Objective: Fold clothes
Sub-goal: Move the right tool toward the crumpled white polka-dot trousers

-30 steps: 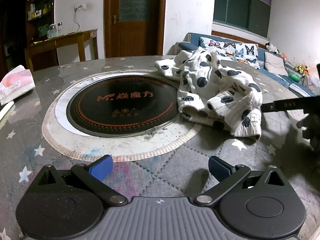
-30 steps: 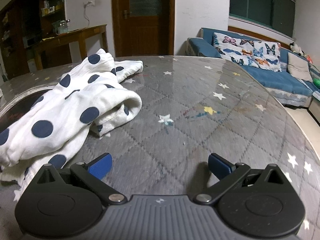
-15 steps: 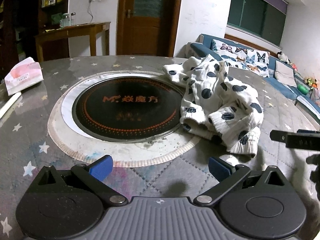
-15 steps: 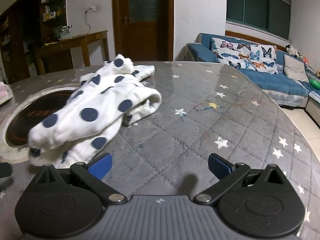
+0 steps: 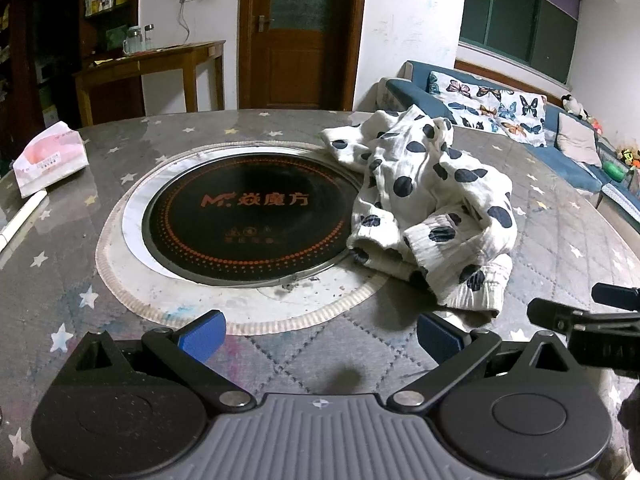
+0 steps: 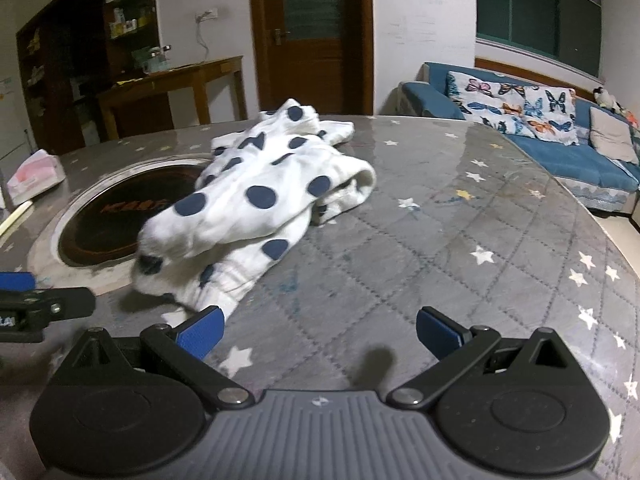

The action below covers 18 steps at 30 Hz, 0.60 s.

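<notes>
— Clearly, no fold can be made out in the white, navy-dotted cotton garment (image 5: 432, 208): it is seen bunched in a loose heap on the round desk with its grey quilted, star-printed cover (image 5: 560, 240), one edge lapping over the black glass induction plate (image 5: 248, 216) set into the middle.

— How are the two tools held?

— The left gripper (image 5: 320, 330) is poised low over the near edge of the desk, its blue-padded fingers (image 5: 202, 332) spread wide with nothing between them. The right gripper (image 6: 320, 330) is likewise held empty, fingers (image 6: 200, 330) wide apart, with the left pad just beside a gathered cuff of the heap.

— Which step is judged to be in hand?

— An approach, most likely; the garment is crumpled and is held by neither tool. A hem or cuff would need to be picked out, pinched on each side, and the cloth drawn out flat before any crease can be laid. Thin, rumpled fabric may be caught in more than one layer.

— And against the frames a second earlier?

— Both cameras have been drawn back and raised: more of the desk is now taken in, and the heap sits further off in the right view. The heap itself is unchanged in shape. The fingers have been kept equally wide throughout.
</notes>
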Each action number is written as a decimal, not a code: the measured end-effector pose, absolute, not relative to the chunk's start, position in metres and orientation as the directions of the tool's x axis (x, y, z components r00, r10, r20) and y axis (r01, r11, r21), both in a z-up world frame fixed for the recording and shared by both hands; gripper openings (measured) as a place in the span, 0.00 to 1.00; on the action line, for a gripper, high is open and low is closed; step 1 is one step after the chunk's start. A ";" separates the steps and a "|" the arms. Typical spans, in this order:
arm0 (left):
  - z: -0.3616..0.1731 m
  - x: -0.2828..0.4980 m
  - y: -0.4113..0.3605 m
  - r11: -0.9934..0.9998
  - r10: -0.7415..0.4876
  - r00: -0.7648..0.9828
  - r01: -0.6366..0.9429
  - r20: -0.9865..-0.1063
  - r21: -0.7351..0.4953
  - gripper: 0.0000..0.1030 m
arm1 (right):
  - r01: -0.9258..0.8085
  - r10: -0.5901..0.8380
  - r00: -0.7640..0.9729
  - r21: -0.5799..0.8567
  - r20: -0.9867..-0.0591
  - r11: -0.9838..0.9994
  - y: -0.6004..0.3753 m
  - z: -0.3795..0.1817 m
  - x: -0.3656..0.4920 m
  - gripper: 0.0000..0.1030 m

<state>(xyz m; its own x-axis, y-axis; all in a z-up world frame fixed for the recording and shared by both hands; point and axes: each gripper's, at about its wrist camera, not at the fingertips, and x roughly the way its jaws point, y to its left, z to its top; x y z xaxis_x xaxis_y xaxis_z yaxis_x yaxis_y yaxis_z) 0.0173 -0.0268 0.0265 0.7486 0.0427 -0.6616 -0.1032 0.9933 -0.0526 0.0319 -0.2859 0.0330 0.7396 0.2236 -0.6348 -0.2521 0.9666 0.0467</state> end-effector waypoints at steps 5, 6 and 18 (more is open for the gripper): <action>0.025 0.018 -0.027 0.993 0.051 0.741 -0.112 -0.669 -0.048 1.00 | -0.271 0.237 0.734 0.046 -0.637 0.961 -0.279 0.034 0.026 1.00; 0.025 0.018 -0.027 0.992 0.053 0.741 -0.113 -0.670 -0.047 1.00 | -0.273 0.239 0.733 0.046 -0.637 0.961 -0.279 0.034 0.026 1.00; 0.029 0.018 -0.031 0.994 0.048 0.743 -0.101 -0.668 -0.041 1.00 | -0.292 0.262 0.727 0.059 -0.634 0.955 -0.277 0.036 0.025 1.00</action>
